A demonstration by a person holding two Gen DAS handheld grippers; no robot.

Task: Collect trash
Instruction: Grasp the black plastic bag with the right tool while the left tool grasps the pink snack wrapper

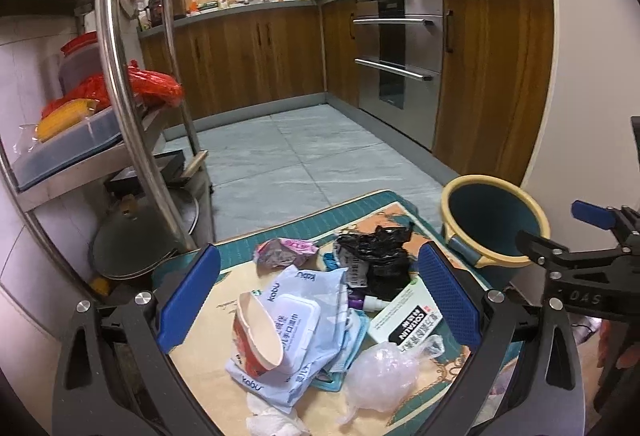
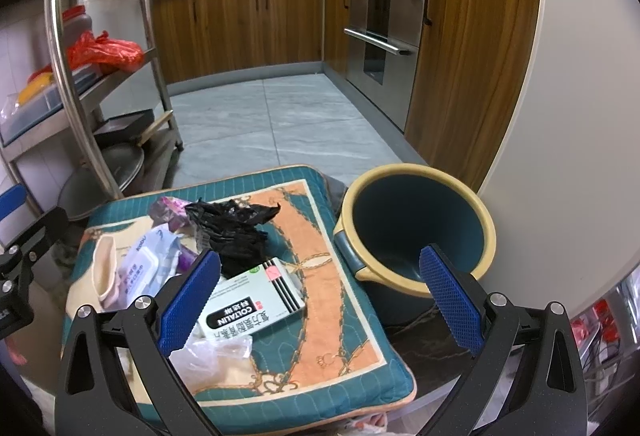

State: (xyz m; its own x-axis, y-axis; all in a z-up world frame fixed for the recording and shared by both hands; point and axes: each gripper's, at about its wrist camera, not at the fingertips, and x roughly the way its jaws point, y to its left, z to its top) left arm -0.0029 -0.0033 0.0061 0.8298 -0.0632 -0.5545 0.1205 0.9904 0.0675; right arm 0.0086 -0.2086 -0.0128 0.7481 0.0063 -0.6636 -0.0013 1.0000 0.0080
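Note:
A heap of trash lies on a teal and orange cushion: a crushed paper cup, a pale blue wipes pack, a black plastic bag, a white medicine box, a clear plastic bag and a pink wrapper. Right of the cushion stands a blue bin with a yellow rim, nothing visible inside it. My left gripper hangs open over the heap. My right gripper is open above the cushion's right half, its left finger beside the box.
A steel rack with red bags, jars and pan lids stands on the left. Wooden cabinets and a steel oven line the back and right. Grey tiled floor lies beyond the cushion. A white wall is behind the bin.

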